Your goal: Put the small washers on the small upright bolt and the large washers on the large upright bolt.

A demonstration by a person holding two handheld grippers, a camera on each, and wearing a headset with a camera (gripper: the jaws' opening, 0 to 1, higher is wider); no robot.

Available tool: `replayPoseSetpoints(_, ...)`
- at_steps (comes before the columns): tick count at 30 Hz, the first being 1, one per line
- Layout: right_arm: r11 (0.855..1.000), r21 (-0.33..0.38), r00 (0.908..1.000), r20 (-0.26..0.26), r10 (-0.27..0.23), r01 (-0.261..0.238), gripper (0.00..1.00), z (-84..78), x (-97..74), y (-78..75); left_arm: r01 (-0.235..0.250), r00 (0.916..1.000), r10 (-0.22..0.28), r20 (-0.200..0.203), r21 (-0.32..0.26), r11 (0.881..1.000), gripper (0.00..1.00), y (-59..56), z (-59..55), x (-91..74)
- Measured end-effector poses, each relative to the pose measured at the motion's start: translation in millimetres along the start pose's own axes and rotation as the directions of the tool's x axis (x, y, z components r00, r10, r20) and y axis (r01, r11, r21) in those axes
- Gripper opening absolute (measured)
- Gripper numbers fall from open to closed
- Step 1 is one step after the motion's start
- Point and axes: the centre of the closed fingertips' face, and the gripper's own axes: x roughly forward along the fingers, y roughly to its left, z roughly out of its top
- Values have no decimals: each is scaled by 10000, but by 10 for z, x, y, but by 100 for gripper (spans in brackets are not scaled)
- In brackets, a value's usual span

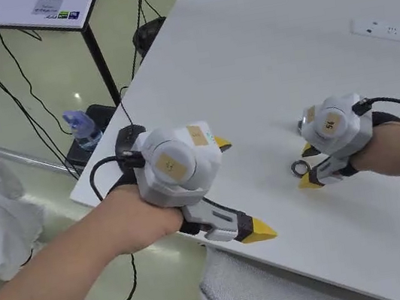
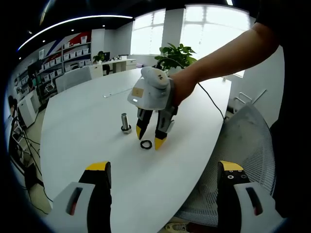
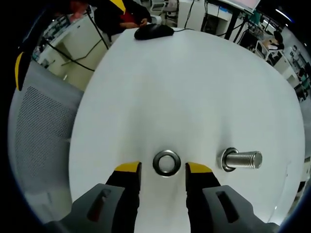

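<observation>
While the left gripper point(image 2: 164, 166) gapes wide, the washer point(image 3: 166, 162) lies between the right gripper's point(image 3: 163, 168) half-open fingers point(image 3: 127, 175).

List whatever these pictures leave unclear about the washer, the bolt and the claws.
1. Right gripper view: bolt warped by the fisheye; small or large one, cannot tell.
2. Head view: that bolt is largely hidden behind the right claw and hand.
3. Left gripper view: washer too small to tell whether the right claw's tips touch it.
</observation>
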Motion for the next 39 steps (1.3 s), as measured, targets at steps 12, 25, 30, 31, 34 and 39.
replayPoseSetpoints(12, 9997, -225, 9998, -198, 25, -29, 35, 1, 1, 22, 24, 10000, -24, -33, -16, 10000, 90, -44, -36, -25)
replayPoseSetpoints(25, 9998, -215, 9997, -261, -27, 21, 25, 1, 17, 10, -35, 10000, 35, 1, -63, 10000, 89, -59, -49, -41)
replayPoseSetpoints(30, 9999, -103, 9986, -516, -66, 60, 25, 4, 21, 3, -28, 10000, 28, -25, -109, 9999, 89, -76, -70, -46)
replayPoseSetpoints(31, 10000, -74, 9987, -510, -61, 57, 24, 3, 21, 2, -38, 10000, 38, -21, -106, 9999, 89, -76, -73, -49)
replayPoseSetpoints(34, 10000, -8, 9993, -380, -48, 48, 23, -7, 18, -11, -77, 10000, 77, -12, -137, 9999, 88, -69, -79, -60)
replayPoseSetpoints(39, 9991, 427, 9996, -265, -57, 68, 21, 8, 6, -3, -111, 9999, 111, 6, -135, 9998, 88, -74, -75, -72)
